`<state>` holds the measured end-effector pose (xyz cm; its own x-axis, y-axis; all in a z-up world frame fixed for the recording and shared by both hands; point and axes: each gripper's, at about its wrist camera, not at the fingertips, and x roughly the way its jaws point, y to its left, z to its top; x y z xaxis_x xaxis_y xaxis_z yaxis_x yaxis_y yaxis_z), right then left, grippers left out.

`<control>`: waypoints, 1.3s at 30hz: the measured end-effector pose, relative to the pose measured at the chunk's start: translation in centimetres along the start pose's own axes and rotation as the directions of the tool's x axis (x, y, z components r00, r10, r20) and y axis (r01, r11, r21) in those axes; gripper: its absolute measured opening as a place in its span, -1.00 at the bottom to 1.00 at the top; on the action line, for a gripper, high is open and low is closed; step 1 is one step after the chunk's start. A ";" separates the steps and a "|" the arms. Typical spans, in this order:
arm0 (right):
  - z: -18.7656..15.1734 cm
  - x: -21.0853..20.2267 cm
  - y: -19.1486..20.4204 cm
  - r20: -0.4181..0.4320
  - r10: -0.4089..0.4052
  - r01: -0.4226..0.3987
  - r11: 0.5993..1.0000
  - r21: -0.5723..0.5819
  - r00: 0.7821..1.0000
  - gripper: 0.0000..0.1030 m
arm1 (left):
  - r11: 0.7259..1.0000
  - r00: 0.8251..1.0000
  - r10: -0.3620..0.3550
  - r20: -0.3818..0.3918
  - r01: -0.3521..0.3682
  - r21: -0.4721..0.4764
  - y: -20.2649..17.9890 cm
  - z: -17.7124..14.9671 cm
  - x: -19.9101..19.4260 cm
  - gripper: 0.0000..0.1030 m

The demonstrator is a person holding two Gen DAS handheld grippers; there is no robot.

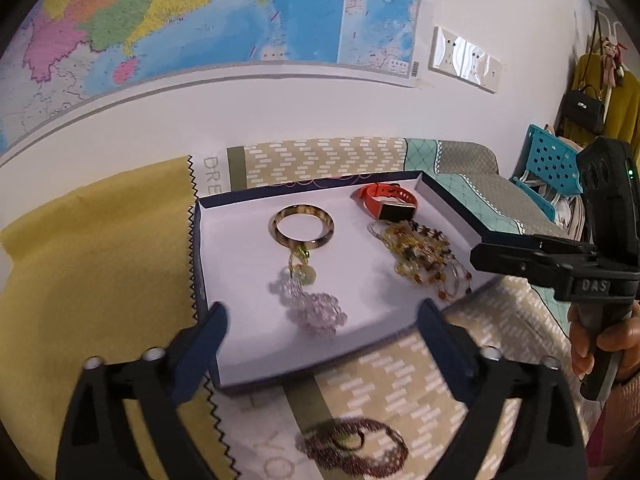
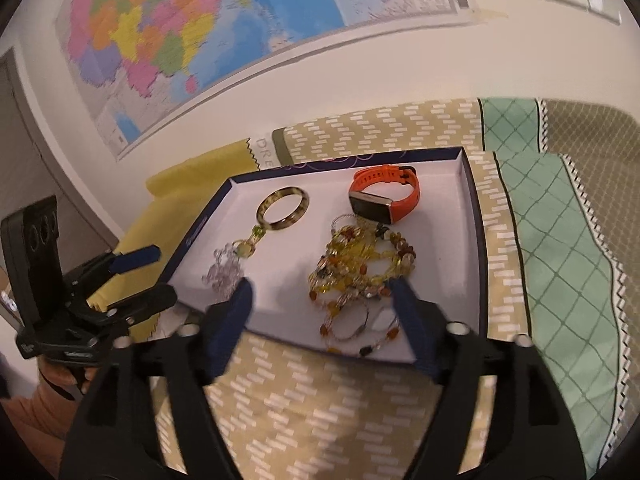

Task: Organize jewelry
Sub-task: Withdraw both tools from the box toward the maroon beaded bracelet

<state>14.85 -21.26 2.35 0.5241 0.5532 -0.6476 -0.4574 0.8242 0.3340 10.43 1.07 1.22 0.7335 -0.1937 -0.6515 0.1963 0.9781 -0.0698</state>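
1. Left wrist view: our left gripper (image 1: 324,320) has its jaws wide apart with nothing between the pads. It sits at the near edge of the box (image 1: 240,376).
2. Inside the box lie a bangle (image 1: 302,226), a pale bead string (image 1: 312,304) trailing from it toward us, an orange watch (image 1: 386,200) at the far side, and an amber bead pile (image 1: 424,256) to the right.
3. One piece is not yet in: a dark bead bracelet (image 1: 354,446) lies on the cloth (image 1: 400,376) just outside the box's near wall, below and behind the fingertips, its loop stretched across the view.
4. Our right gripper (image 1: 500,248) shows at the right edge, over the box's right corner.
5. Right wrist view: the right gripper (image 2: 324,292) is also open and empty, its tips over the near part of the box (image 2: 478,240), with the amber pile (image 2: 360,268) between and just beyond them. The dark bracelet is not visible here.
6. We judge the left hand the nearer to the bracelet; reaching it would mean drawing back and dipping.
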 end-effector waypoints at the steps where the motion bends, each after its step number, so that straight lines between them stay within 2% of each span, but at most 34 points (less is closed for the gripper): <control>1: -0.4 -0.4 0.4 0.016 -0.004 0.004 1.000 -0.012 1.000 0.72 | 1.000 1.000 0.001 0.009 -0.001 0.004 -0.2 -0.2 -0.3 0.86; 3: -1.0 -0.9 0.9 0.041 -0.014 0.015 1.000 -0.024 0.999 0.88 | 1.000 1.000 0.003 0.017 -0.003 0.006 -0.7 -0.7 -1.0 0.86; 4: -1.4 -1.1 1.3 0.045 -0.014 0.016 0.999 -0.041 0.999 0.89 | 1.000 1.000 0.001 0.016 -0.001 0.007 -0.8 -1.0 -1.1 0.87; 8: -2.7 -1.5 2.6 0.028 -0.032 0.034 0.996 -0.087 0.999 0.89 | 1.000 1.000 0.017 0.019 -0.017 -0.003 -1.4 -1.8 -1.6 0.87; 11: -3.5 -2.2 2.7 0.036 -0.027 0.029 0.998 -0.061 0.999 0.89 | 1.000 1.000 -0.002 0.001 0.002 -0.018 -1.8 -2.5 -1.9 0.87; 15: -4.4 -2.9 2.6 0.033 -0.041 0.042 0.998 -0.039 0.999 0.89 | 0.999 1.000 0.027 0.002 -0.027 -0.031 -2.1 -3.2 -2.5 0.87; 19: -5.3 -2.9 3.1 0.004 -0.069 0.069 0.996 -0.050 0.998 0.89 | 0.998 1.000 -0.017 -0.013 0.016 -0.063 -2.1 -3.9 -2.8 0.86; 22: -6.0 -2.9 3.0 -0.001 -0.074 0.074 0.997 -0.033 0.997 0.89 | 0.998 1.000 0.027 -0.005 -0.027 -0.056 -2.2 -4.4 -3.0 0.87; 24: -6.6 -2.8 3.0 -0.021 -0.046 0.045 0.999 -0.026 0.999 0.89 | 0.998 1.000 0.027 -0.002 -0.027 -0.060 -2.2 -4.6 -3.0 0.87; 28: -7.4 -3.5 3.6 0.035 -0.060 0.062 0.996 -0.059 0.998 0.89 | 0.997 0.999 0.037 -0.003 -0.037 -0.071 -2.3 -5.2 -3.3 0.86; 31: -7.5 -3.2 3.5 0.010 -0.031 0.031 0.999 -0.036 0.999 0.89 | 0.996 0.999 0.041 -0.004 -0.041 -0.080 -2.4 -5.5 -3.5 0.87; 39: -8.1 -2.9 4.9 -0.012 0.039 -0.039 0.997 -0.071 0.999 0.89 | 0.995 0.998 0.067 0.006 -0.066 -0.080 -2.6 -6.0 -4.3 0.86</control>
<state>5.28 -19.77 0.37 0.4972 0.5831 -0.6425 -0.5275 0.7911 0.3098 2.90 -0.20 -0.35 0.7491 -0.1287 -0.6498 0.0947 0.9917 -0.0872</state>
